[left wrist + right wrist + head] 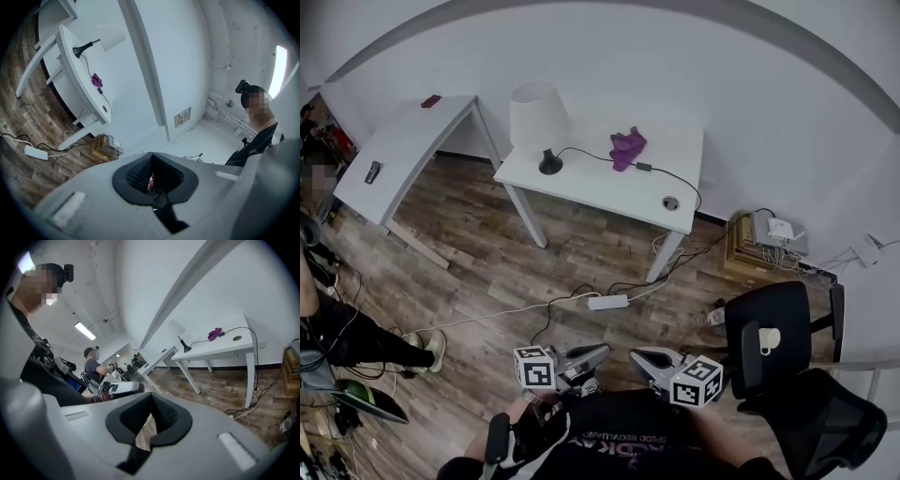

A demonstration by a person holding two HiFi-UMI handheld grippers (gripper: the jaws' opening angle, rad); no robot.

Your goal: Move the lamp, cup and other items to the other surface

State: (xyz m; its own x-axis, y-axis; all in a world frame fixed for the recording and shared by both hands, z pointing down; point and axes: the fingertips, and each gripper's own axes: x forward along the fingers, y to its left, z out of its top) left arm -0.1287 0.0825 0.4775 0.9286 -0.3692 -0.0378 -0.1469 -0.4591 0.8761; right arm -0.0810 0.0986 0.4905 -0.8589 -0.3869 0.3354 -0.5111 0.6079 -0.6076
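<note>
A white-shaded lamp (540, 117) on a black base stands on the white table (609, 187) across the room, with a purple item (628, 147) beside it on its cord. A white cup (769, 338) sits on the black chair (778, 328) at my right. My left gripper (598, 356) and right gripper (639, 358) hang low by my body, tips facing each other, both shut and empty. The left gripper view shows its closed jaws (152, 176) with the lamp (110, 36) far off. From the right gripper (151, 416) the lamp (176, 329) is also distant.
A second white table (403, 150) stands at the left with a remote (372, 172) and a small dark item (431, 100). A power strip (607, 302) and cables lie on the wood floor. A box of devices (759, 246) sits by the wall. A person (356, 337) stands left.
</note>
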